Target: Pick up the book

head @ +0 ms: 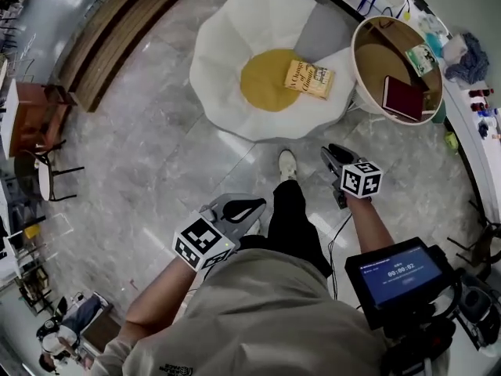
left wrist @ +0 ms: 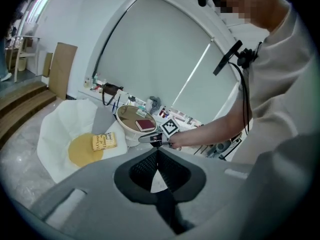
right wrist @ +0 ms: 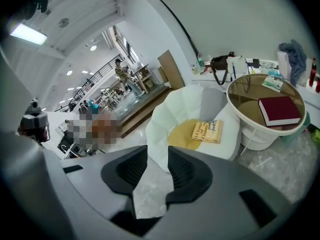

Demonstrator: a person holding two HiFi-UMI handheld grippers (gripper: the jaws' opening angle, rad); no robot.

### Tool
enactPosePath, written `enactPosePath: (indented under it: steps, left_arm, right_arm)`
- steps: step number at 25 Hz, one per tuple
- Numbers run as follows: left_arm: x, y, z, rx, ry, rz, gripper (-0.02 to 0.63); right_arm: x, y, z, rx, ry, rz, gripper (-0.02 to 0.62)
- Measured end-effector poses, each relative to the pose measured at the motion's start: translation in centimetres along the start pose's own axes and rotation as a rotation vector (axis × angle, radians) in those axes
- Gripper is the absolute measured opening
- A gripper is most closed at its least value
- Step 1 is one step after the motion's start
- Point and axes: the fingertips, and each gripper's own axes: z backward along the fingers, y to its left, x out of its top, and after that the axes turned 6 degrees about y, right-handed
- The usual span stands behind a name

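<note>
The left claw is closed, its dark ribbed tips meeting with nothing between them. The right claw stands open with a clear gap, and only floor and the seat's edge show through it. Both are held in the air on the near side of a white, petal-shaped padded seat that sits low on the floor. Neither claw touches the seat.

The yellow paperback book lies flat on this seat, cover up. It sits on the right edge of the seat's round mustard-yellow centre cushion and reaches onto the white padding, well apart from both claws.

Just right of the seat stands a round white-rimmed tabletop with a brownish glass surface. On it lies a dark red hardcover book and, farther back, a small green-covered booklet.

The floor around the seat is polished grey marble tile. Brown wooden steps run past the seat's far left. Beyond the tabletop, right of the seat, a cluttered white counter follows a curved window wall.
</note>
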Motion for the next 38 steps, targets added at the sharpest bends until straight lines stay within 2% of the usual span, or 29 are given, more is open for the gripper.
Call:
enactPosePath:
  steps: [4, 8, 12, 19, 28, 38]
  left_arm:
    - [4.4, 3.4, -6.9, -0.023, 0.062, -0.016, 0.008]
    - [6.8, 6.4, -11.7, -0.053, 0.091, -0.023, 0.008]
    - [7.6, 9.2, -15.9, -0.092, 0.116, 0.003, 0.008]
    - [6.9, 15.2, -21.6, -0.103, 0.149, 0.032, 0.008]
    - [3.8, 21.0, -25.0, -0.106, 0.18, 0.08, 0.008]
    - [3.2, 21.1, -25.1, -0.12, 0.172, 0.143, 0.008]
  right_arm:
    - [2.5, -8.1, -5.7, 0.02, 0.034, -0.084, 0.153]
    - [3.5, -14.6, -11.5, 0.025, 0.057, -0.154, 0.173]
    - [3.2, -21.1, -17.2, 0.015, 0.076, -0.239, 0.186]
    - [2.6, -30.5, -25.7, -0.024, 0.084, -0.342, 0.22]
    - [1.0, -36.9, -33.8, -0.07, 0.114, -0.379, 0.265]
    - [0.8, -39.2, -34.4, -0.103, 0.148, -0.418, 0.27]
